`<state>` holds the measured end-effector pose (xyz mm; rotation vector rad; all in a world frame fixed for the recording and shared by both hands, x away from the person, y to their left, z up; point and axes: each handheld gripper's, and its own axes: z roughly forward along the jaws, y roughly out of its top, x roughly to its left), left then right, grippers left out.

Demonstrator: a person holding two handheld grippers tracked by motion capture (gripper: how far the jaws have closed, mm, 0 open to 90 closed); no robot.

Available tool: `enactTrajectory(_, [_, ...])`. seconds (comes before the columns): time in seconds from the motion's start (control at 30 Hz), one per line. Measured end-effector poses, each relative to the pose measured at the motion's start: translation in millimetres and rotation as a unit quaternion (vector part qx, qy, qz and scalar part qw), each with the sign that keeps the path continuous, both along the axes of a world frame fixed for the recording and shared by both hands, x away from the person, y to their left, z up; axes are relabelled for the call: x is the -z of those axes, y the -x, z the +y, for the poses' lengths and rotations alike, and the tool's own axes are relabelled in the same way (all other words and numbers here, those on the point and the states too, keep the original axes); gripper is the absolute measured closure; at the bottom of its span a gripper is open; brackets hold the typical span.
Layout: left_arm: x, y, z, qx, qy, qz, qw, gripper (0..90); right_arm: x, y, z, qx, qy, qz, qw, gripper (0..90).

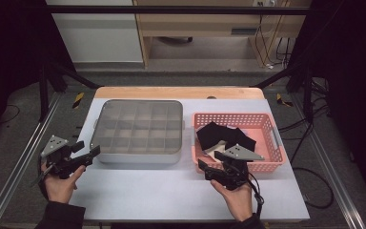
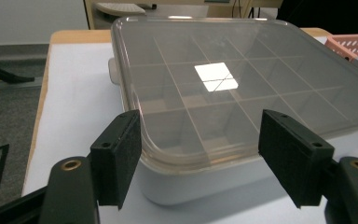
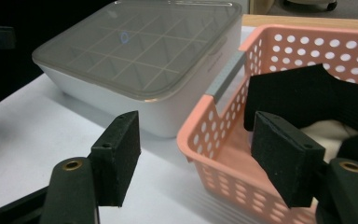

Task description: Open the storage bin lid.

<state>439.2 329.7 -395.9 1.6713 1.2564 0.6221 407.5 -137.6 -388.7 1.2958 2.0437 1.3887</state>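
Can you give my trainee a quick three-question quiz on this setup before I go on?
1. True or false: the lid is on the divided box.
2. What lies in the pink basket? A) black and white cloth B) bottles C) nothing
3. Fill in: both the left gripper and the right gripper have their jaws ____.

Key
1. True: the clear lid covers the compartments.
2. A: black cloth with a white piece under it.
3. Open: the left frames the box's near corner, the right straddles the basket's near rim.
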Motion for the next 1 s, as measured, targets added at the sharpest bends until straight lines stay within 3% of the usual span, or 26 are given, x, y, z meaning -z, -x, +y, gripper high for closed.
enactTrajectory(0.23, [-4.6, -13.9, -2.6, -0.004, 0.001, 0.005, 1.0000, 31.5, -5.4, -11.8, 19.2, -0.012, 0.010, -0.004, 0.9999, 31.0])
enactTrajectory(0.57, [-11.3, -24.4, -7.7, 0.002, -0.005, 0.000, 1.0000, 33.4, -11.3, -34.4, 45.0, -0.021, 0.003, -0.004, 0.9998, 30.5])
enactTrajectory(1.0, [-15.0, -41.5, 0.7, -0.007, 0.002, 0.002, 1.0000, 34.6, -15.1, -73.5, 63.0, -0.006, 0.007, -0.002, 1.0000, 33.2])
